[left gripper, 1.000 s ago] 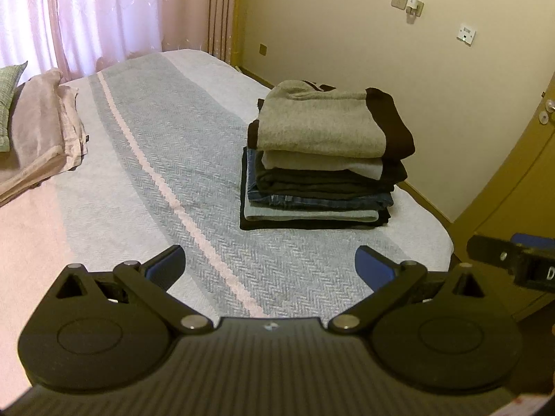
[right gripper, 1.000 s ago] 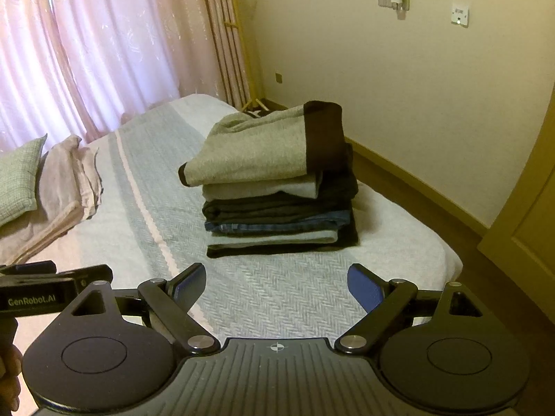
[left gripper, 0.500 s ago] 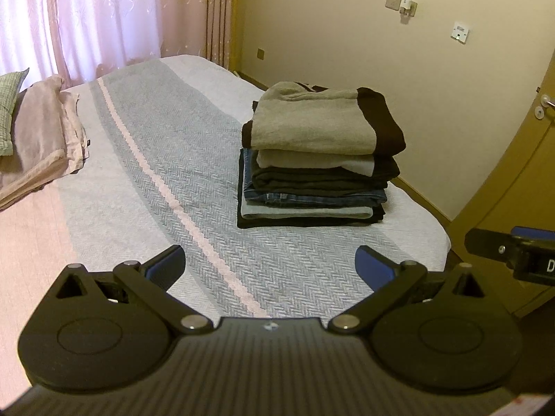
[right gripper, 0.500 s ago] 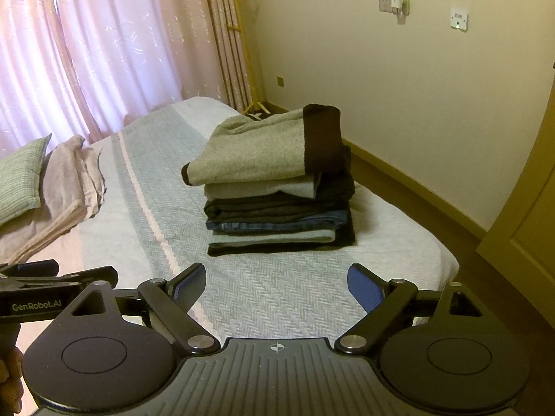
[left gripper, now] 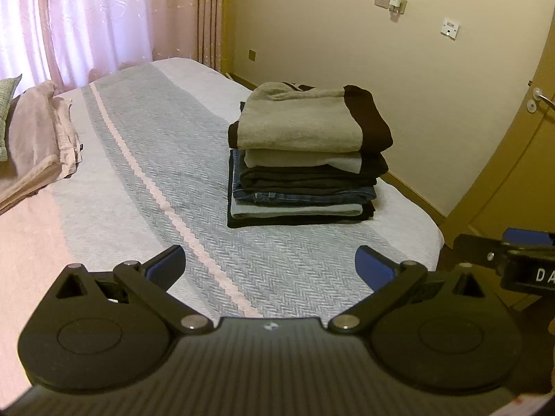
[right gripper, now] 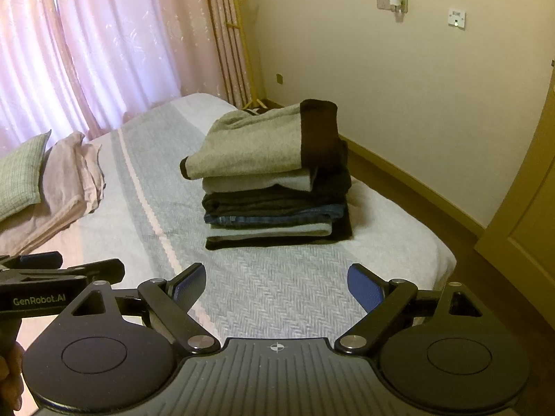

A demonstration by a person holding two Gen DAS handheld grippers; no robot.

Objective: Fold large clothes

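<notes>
A stack of folded clothes (left gripper: 305, 166) (right gripper: 274, 187) sits on the bed, topped by a grey garment with a dark brown band (left gripper: 298, 126); darker pieces and blue jeans lie beneath. My left gripper (left gripper: 269, 265) hovers open and empty over the near part of the striped bedspread (left gripper: 145, 159), well short of the stack. In the right wrist view my right gripper (right gripper: 277, 282) is likewise open with nothing between its fingers, also apart from the stack. Each gripper shows at the edge of the other's view.
A pink folded blanket (left gripper: 34, 145) (right gripper: 66, 187) and a green pillow (right gripper: 20, 176) lie at the bed's far left. Pink curtains (right gripper: 104, 45) hang behind. A cream wall (left gripper: 399, 79) and a wooden door (left gripper: 513, 159) stand to the right; the bed's right edge drops to the floor.
Both grippers have drawn back a little from the stack, so it looks smaller and farther. They stay open and empty.
</notes>
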